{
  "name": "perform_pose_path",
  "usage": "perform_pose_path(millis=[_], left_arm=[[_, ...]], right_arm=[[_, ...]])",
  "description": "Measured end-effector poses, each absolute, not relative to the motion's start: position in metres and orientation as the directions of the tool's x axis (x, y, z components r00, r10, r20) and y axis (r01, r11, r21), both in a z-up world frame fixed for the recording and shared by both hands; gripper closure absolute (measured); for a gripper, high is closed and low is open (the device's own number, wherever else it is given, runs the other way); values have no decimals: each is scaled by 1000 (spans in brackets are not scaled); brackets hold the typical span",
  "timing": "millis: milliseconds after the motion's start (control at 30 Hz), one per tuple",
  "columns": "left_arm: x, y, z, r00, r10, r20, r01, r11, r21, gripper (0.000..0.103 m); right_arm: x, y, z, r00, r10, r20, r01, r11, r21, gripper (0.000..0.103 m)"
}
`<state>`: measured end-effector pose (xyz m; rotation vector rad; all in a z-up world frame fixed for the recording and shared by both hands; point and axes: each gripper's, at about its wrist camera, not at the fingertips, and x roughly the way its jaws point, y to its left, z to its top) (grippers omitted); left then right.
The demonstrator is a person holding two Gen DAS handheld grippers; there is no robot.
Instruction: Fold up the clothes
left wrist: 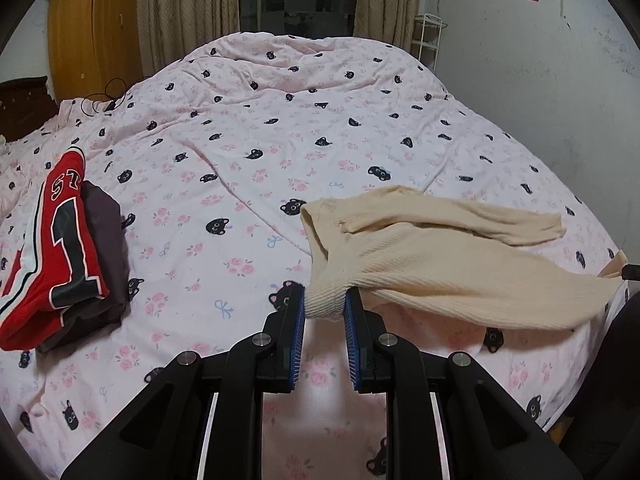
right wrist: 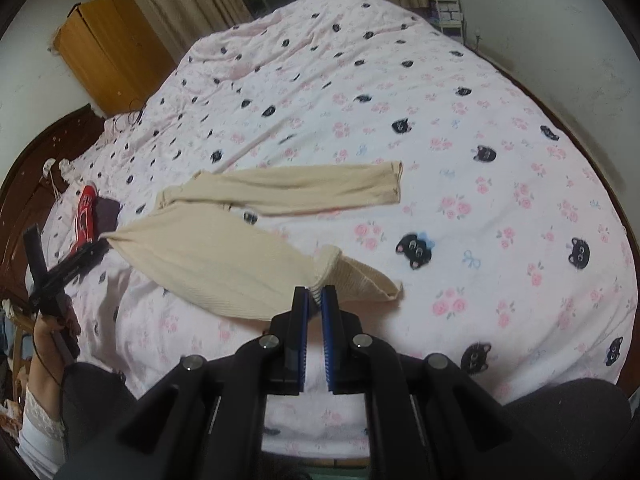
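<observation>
- My left tool [left wrist: 325,300] is clamped on the ribbed hem of the cream sweater [left wrist: 440,264]; my right tool [right wrist: 315,294] pinches the hem's other corner.
- The sweater hangs stretched between them above the bed [left wrist: 280,120], one sleeve trailing onto the quilt.
- The quilt is pink with black cat faces and roses.
- A folded red jersey [left wrist: 60,248] lies atop a dark garment [left wrist: 108,240] to the left.
- A wooden wardrobe [left wrist: 92,24] and beige curtains [left wrist: 188,12] stand beyond.

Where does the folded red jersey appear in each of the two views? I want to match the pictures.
Left wrist view: the red jersey lies large at the left edge, on top of a dark folded garment.
Right wrist view: the red jersey is small, at the far left, beyond the left gripper.
Shared landmark: the cream sweater, held by both grippers.
</observation>
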<state>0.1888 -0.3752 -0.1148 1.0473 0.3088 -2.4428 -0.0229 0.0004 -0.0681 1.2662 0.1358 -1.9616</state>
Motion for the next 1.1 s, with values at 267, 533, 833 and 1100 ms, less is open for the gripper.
perform_pose_path(millis=[267,533,833,1100], left_arm=[[199,-365,-123,-557,-328,-763,487,-873,20,87],[203,-362,-135,-493,-346,-798,491,-868,72,86],[204,-379,-153,-366,-410,-835,574,-806,144,65],[226,-404,-146,-305,-489,-818,713,-686,144,59]], right_arm=[[-7,8,-105,-137,-473,-870,661,-698,276,95],[-7,17,-121,-132,-418,-899,658,-715,236,95],[-15,16,-128,-137,-394,-909,639,-737,223,93],[-21,17,-137,-69,-428,-901,598,-741,306,71]])
